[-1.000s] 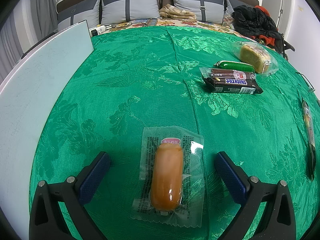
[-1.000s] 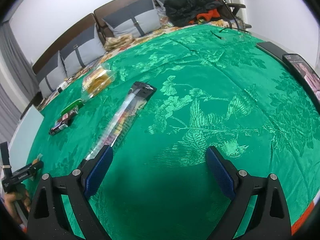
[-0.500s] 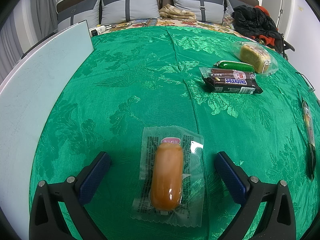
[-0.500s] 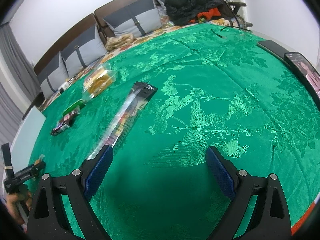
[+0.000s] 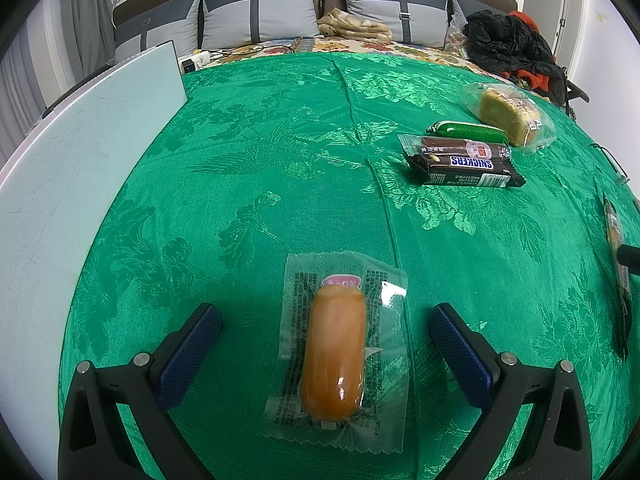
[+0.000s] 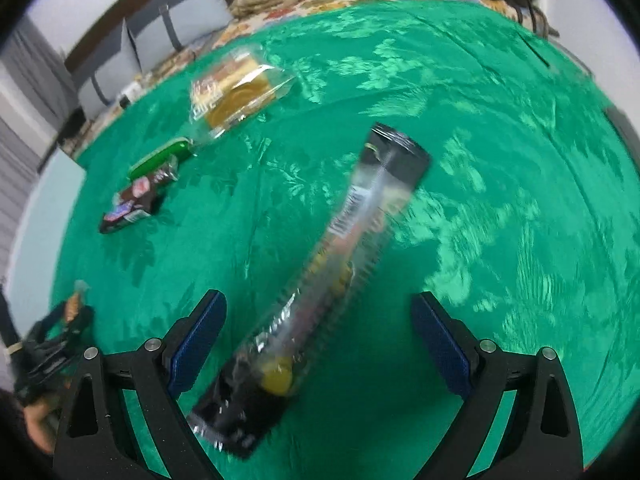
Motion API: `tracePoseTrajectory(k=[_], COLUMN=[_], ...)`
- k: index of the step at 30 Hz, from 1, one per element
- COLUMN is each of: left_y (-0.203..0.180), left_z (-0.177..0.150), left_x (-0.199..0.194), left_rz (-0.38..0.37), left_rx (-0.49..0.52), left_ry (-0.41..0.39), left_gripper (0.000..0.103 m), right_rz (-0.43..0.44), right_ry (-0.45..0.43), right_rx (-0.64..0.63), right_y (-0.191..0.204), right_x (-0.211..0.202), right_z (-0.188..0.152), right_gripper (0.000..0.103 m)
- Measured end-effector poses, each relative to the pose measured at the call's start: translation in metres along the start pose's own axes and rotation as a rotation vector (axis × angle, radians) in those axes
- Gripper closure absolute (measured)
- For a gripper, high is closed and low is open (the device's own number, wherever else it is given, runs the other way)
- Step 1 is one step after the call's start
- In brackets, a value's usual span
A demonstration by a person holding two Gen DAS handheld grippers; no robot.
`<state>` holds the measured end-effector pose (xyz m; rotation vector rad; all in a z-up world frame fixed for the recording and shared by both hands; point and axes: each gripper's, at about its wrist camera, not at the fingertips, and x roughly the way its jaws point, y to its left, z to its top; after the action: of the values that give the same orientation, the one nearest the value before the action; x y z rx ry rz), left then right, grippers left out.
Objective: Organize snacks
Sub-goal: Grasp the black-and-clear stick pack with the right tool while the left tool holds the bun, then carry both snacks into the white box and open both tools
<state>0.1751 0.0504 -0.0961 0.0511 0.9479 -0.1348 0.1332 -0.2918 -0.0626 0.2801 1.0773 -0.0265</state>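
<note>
1. Left wrist view: the left gripper (image 5: pixel 324 332) is held wide apart, gripping nothing. A wrapped sausage (image 5: pixel 335 354) lies between its fingers on the green cloth (image 5: pixel 280 168), touching neither. Far right, a chocolate bar (image 5: pixel 466 167), a green stick (image 5: pixel 468 131) and a wrapped cake (image 5: pixel 510 117) are grouped.
2. Right wrist view: the right gripper (image 6: pixel 320 334) is likewise spread, released. A long clear packet (image 6: pixel 320 292) lies diagonally between its fingers, blurred; contact cannot be told.

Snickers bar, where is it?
Left wrist view, upper right: the Snickers bar lies on the green cloth, touching a brown snack pack behind it.
</note>
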Motion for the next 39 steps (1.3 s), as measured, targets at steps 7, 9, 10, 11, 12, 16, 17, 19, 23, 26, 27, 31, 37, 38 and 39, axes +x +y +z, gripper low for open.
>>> tracePoseTrajectory(k=[7,9,10,11,12,16,17,19,23,26,27,31,37,38,39], left_y=[0.000,0.000,0.000,0.000,0.000,0.000,0.000,0.000,0.000,0.000,0.000,0.000,-0.007,-0.008,-0.009], left_z=[0.000,0.000,0.000,0.000,0.000,0.000,0.000,0.000,0.000,0.001,0.001,0.005,0.005,0.004,0.003], left_x=[0.000,0.000,0.000,0.000,0.000,0.000,0.001,0.000,0.001,0.001,0.001,0.001,-0.014,-0.017,-0.020], left_rz=[0.000,0.000,0.001,0.001,0.000,0.001,0.001,0.001,0.002,0.001,0.001,-0.002,-0.031,-0.035,-0.041], left_rx=[0.000,0.000,0.000,0.000,0.000,0.000,0.000,0.000,0.001,-0.001,0.000,0.008,0.048,0.059,0.067], left_ry=[0.000,0.000,0.000,0.000,0.000,0.000,0.000,0.000,0.000,0.000,0.000,0.069,0.113,0.107,0.108], left_gripper=[0.000,0.000,0.000,0.000,0.000,0.000,0.000,0.000,0.000,0.000,0.000,0.000,0.053,0.055,0.060], right_rz=[-0.051,-0.061,-0.070,-0.076,-0.082,-0.021,-0.019,-0.032,-0.046,-0.094,-0.103,-0.111,-0.068,-0.051,-0.038], right_ry=[0.040,0.041,0.042,0.042,0.042,0.025,0.022,0.033,0.065,0.076,0.076,0.057,0.019,0.011,0.000], right_rx=[-0.040,-0.048,-0.059,-0.068,-0.079,-0.029,-0.009,0.005,-0.007,-0.060,-0.075,-0.131,-0.115,-0.092,-0.075], right_y=[0.013,0.015,0.017,0.019,0.019,0.011,0.008,0.002,0.008,0.022,0.026,0.043,0.032,0.027,0.023], right_x=[0.010,0.010,0.010,0.011,0.011,0.004,0.002,0.001,0.004,0.010,0.011,0.011,-0.002,-0.008,-0.014], right_z=[0.007,0.006,0.005,0.004,0.003,0.003,0.004,0.004,0.000,-0.003,-0.004,-0.008,-0.006,-0.005,-0.006], right_gripper=[0.008,0.007,0.008,0.008,0.008,0.008,0.008,0.008,0.007,0.006,0.007,0.023,0.088,0.089,0.089])
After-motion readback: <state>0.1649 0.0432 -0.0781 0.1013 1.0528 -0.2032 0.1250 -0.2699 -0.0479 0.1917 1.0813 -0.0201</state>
